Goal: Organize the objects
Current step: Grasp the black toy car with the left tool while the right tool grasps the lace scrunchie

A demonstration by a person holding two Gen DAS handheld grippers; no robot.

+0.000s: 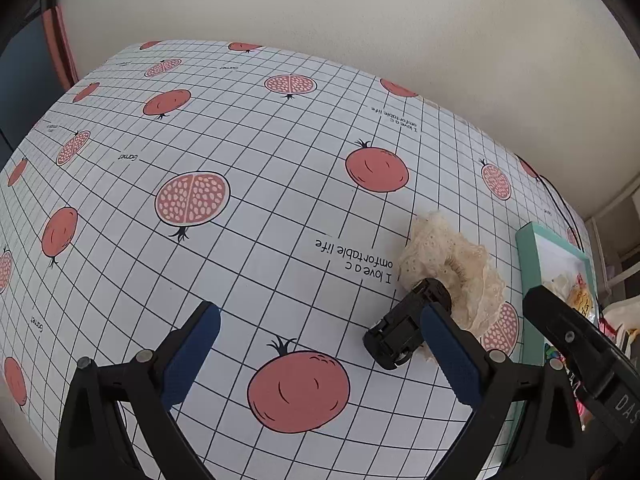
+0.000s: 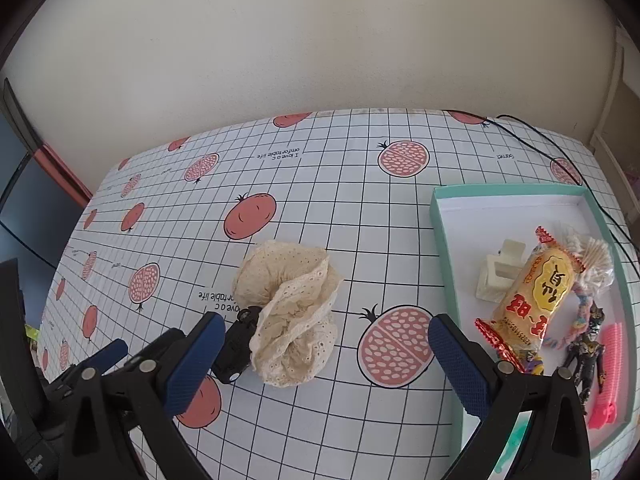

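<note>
Both grippers hung wide apart and empty over the pomegranate-print tablecloth (image 2: pixel 360 208): the left gripper (image 1: pixel 320 344), the right gripper (image 2: pixel 326 354). A cream lace scrunchie (image 2: pixel 290 312) lay touching a black toy car (image 2: pixel 236 346), left of the teal tray (image 2: pixel 438 216) of snacks and toys.

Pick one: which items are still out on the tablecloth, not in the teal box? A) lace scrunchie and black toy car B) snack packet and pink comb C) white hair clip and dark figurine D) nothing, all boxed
A: the cream lace scrunchie and the black toy car lie touching on the tablecloth, left of the teal box; both hand-held grippers are open and hold nothing.
</note>
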